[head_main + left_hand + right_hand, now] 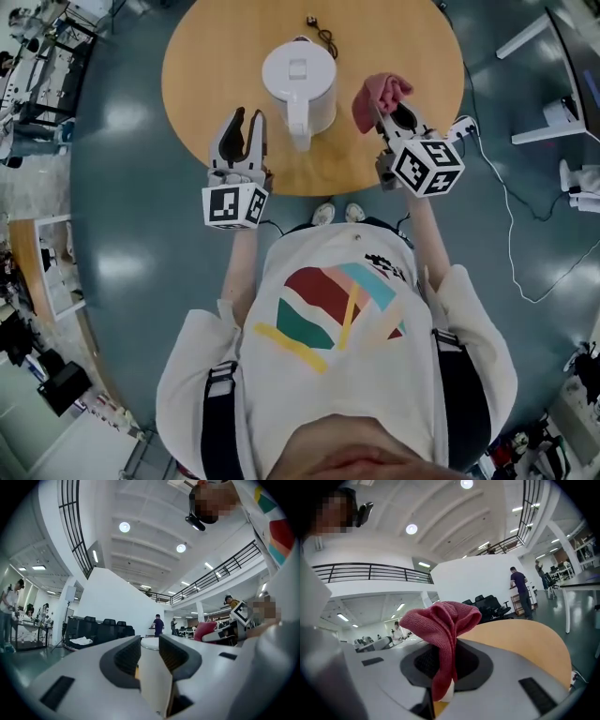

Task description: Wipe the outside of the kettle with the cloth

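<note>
The white kettle [298,82] stands in the middle of the round wooden table [206,66], its handle [300,129] turned toward me. Left of the handle, above the table's near edge, my left gripper [247,120] is held open with nothing between its fingers; it is apart from the kettle. The left gripper view shows its jaws [149,645] spread and pointing about level into the room. Right of the kettle my right gripper [392,114] is shut on a bunched pink-red cloth [379,96], clear of the kettle. In the right gripper view the cloth [440,620] stands up from the closed gripper [445,656].
A black cord with a plug [323,34] lies at the table's far side. A white cable and power strip [466,127] run along the floor to the right, near white desk legs [548,122]. My shoes [337,214] show under the near table edge.
</note>
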The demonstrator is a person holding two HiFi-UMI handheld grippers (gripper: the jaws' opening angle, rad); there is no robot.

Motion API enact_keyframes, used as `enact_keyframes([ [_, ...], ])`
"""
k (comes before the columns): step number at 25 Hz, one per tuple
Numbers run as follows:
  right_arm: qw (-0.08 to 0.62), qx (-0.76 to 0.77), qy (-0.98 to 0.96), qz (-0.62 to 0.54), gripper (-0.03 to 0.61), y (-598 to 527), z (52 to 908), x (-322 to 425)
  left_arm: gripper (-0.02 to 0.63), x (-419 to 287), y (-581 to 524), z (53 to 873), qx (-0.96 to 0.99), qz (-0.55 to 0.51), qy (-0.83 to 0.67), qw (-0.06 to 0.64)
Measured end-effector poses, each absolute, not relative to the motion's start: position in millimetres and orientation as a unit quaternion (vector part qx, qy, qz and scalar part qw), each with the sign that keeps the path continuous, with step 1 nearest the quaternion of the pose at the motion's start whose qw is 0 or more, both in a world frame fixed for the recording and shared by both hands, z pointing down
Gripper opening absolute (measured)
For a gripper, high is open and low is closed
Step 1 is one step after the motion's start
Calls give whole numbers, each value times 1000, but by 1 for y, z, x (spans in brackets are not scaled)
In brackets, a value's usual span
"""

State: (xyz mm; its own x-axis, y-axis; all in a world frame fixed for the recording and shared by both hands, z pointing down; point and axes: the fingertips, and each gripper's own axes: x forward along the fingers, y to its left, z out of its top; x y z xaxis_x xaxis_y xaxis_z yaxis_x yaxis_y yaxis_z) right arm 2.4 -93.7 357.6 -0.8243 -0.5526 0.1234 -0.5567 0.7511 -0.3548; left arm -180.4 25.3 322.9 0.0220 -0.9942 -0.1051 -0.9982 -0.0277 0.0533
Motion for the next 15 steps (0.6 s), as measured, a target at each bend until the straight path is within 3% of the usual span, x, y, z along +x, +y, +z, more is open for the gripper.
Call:
enact_keyframes([
  [9,-11,335,-927,170,47,-87,347,30,163,-175,29,329,-707,59,705,-6],
  [15,18,343,-931,126,46,-79,345,35,163,-157,29,325,-722,18,691,25],
])
